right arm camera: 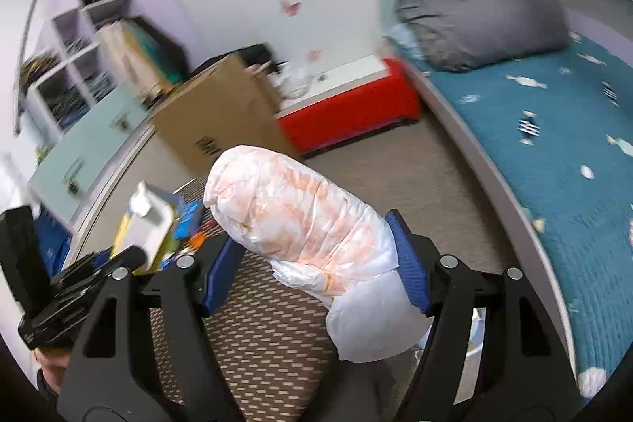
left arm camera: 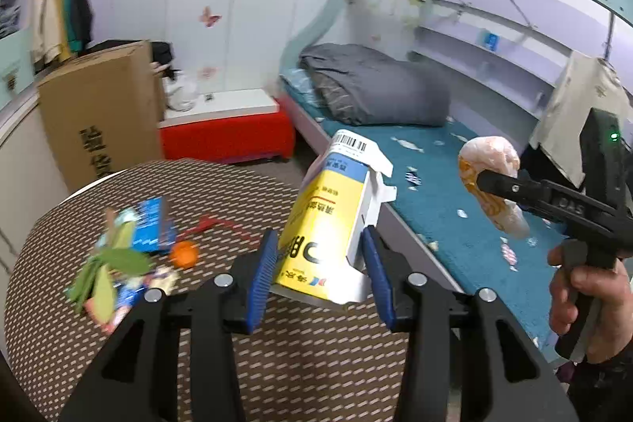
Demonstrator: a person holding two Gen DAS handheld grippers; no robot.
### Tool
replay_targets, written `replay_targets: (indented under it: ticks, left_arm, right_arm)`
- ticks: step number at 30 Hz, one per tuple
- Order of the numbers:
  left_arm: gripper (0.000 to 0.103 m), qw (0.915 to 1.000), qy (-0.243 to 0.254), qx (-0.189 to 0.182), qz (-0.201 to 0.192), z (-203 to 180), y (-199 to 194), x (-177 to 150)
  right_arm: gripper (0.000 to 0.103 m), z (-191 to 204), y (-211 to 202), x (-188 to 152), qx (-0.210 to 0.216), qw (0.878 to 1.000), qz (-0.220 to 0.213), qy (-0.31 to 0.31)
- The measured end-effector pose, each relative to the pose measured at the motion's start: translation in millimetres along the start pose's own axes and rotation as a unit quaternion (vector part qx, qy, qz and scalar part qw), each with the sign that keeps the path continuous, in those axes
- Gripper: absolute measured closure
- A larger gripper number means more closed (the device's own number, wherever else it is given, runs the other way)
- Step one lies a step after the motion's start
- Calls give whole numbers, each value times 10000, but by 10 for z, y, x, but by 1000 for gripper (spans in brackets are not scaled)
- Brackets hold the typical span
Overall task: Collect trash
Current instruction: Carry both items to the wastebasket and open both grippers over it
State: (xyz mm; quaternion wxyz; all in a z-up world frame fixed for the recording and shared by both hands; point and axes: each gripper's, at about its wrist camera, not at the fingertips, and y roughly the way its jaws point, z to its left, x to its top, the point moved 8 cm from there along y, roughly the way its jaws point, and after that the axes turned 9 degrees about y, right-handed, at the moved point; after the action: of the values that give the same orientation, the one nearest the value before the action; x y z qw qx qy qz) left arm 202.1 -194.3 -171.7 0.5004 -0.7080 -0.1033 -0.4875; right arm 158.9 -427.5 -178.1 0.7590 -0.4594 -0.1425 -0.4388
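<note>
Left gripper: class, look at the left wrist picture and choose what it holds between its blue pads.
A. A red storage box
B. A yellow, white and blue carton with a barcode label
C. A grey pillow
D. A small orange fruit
B: the yellow, white and blue carton sits clamped between the blue pads of the left gripper, raised above the round table, where the orange fruit lies.

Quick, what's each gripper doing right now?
Left gripper: shut on the yellow box.
Right gripper: shut on the crumpled bag.

Bare tabletop [left arm camera: 277, 362] beside litter pile [left arm camera: 126, 256]
</note>
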Motion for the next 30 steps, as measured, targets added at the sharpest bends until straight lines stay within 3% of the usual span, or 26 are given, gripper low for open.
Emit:
replay_targets:
  ticks: [7,12,19,23,25,30]
  left_arm:
    - [60,9990,26,-376,257,-468,445,73]
    - [60,9956,29,-703,619,-796,827,28]
    - [60,9912,184,-784,1049,-1129,1328,-87]
    - [60,9869,177,-905,1325,-1288,1621,-154]
    - [59,9848,216,-920,1458,-1367,1774,-198]
    - [59,9752,327,-961,1966,-1629,2241,-389]
  right_arm:
    - [34,-854,132,6,-499,9965,78,672]
    - [34,-1456,512,-210,-773,9883,485,1220]
    - [31,-2088,1136,-657,-958,9719,1157,1811]
    - [12,-2385,1409,-836,-1155,9622,1472,1982]
    - [12,-2540,1405,-859,-1295,9566,1465,2159]
    - [10,-2638,1124,-728,-1283,9599,1110,2232]
